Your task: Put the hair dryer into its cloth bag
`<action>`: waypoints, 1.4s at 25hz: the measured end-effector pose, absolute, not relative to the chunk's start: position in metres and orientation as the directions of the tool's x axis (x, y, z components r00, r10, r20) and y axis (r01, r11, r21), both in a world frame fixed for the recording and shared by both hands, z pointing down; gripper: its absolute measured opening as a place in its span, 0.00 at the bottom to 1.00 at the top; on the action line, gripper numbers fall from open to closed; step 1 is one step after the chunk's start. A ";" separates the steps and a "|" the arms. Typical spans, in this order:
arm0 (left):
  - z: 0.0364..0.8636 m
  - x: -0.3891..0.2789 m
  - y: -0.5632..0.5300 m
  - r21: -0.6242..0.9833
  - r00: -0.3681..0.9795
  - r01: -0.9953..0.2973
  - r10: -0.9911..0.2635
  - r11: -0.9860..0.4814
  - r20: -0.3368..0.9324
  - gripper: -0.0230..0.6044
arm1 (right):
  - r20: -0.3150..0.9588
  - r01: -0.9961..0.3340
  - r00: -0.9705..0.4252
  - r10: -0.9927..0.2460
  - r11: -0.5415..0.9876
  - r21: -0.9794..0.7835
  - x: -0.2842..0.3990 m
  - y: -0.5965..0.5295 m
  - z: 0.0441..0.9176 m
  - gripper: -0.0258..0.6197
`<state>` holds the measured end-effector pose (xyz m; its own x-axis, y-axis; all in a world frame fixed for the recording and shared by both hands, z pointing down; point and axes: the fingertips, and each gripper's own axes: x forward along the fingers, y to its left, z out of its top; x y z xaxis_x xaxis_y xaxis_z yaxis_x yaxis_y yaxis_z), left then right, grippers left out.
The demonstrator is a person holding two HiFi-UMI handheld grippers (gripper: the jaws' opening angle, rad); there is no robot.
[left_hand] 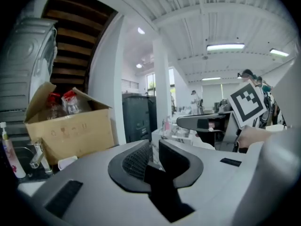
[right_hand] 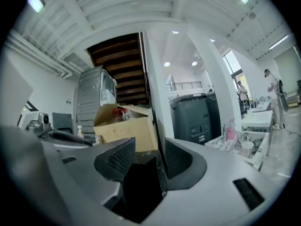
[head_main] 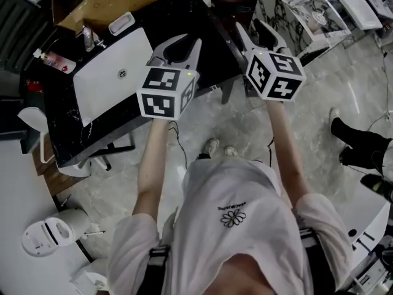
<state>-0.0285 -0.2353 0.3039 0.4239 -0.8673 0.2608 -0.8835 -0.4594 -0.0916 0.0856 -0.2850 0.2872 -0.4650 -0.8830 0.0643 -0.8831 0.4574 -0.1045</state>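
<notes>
While hovering over the black marbled counter's (head_main: 64,128) edge, the left hand-held gripper (head_main: 189,42) is standing narrowly parted, and the right hand-held gripper (head_main: 249,26), at its three o'clock, is gaping wider, both empty; hair dryer and cloth bag are showing in no view.

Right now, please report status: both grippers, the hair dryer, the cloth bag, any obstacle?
Status: left gripper open, empty; right gripper open, empty. No hair dryer, no cloth bag in view. Nothing at the jaws; white sink beside left gripper.
</notes>
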 end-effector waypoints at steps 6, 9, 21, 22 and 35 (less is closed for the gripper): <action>0.238 -0.046 -0.214 -0.143 0.285 -0.947 -0.957 -0.289 0.045 0.08 | -0.144 -0.867 -0.470 -0.871 0.487 -0.111 0.081 -0.252 0.223 0.10; 0.230 -0.050 -0.197 -0.162 0.242 -0.958 -0.970 -0.237 -0.012 0.06 | -0.198 -0.859 -0.484 -0.852 0.506 -0.080 0.077 -0.236 0.214 0.07; 0.252 -0.079 -0.144 -0.045 0.003 -0.999 -0.990 0.004 -0.140 0.06 | -0.176 -0.810 -0.583 -0.793 0.584 0.048 0.054 -0.178 0.254 0.06; 0.257 -0.080 -0.144 -0.040 -0.004 -0.999 -0.992 0.009 -0.130 0.06 | -0.165 -0.805 -0.590 -0.790 0.592 0.042 0.052 -0.176 0.259 0.06; 0.274 -0.078 -0.137 -0.004 -0.031 -0.999 -0.995 0.032 -0.098 0.06 | -0.084 -0.772 -0.634 -0.769 0.635 0.019 0.047 -0.164 0.287 0.06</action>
